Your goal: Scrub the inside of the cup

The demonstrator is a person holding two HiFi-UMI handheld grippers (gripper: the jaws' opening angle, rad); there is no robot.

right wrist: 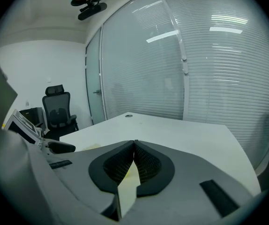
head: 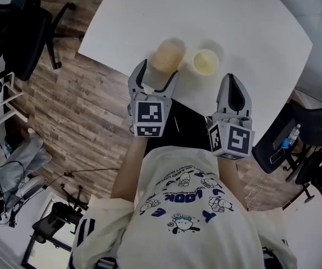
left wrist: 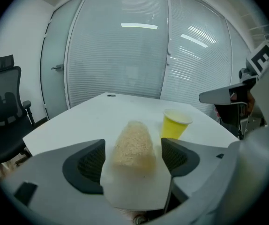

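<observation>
Nearest us is the cream T-shirt with blue cartoon prints [head: 197, 206], and both arms reach from it toward twelve o'clock. The left claw [head: 160, 69] is spread wide. In the left gripper view its two dark pads stand well apart, with a tan, coarse, round-topped scrubbing sponge [left wrist: 133, 144] between them. A sliver of desk shows on either side of the sponge, so neither pad presses on it. The right claw [head: 231, 78] sits at three o'clock of the left one. Its tips meet in the right gripper view and it grips nothing.

The sponge stands upright at twelve o'clock of the left claw. The small yellow paper cup [head: 205, 61] stands upright just beside it at three o'clock, its mouth open upward and clear of both claws. It is near the right claw, at eleven o'clock of its tips. Both things rest on the white rounded desk [head: 251, 27]. Beyond the desk's edge at nine o'clock lies a wood-plank floor [head: 82, 111], and a black office chair [head: 15, 27] stands at ten o'clock.
</observation>
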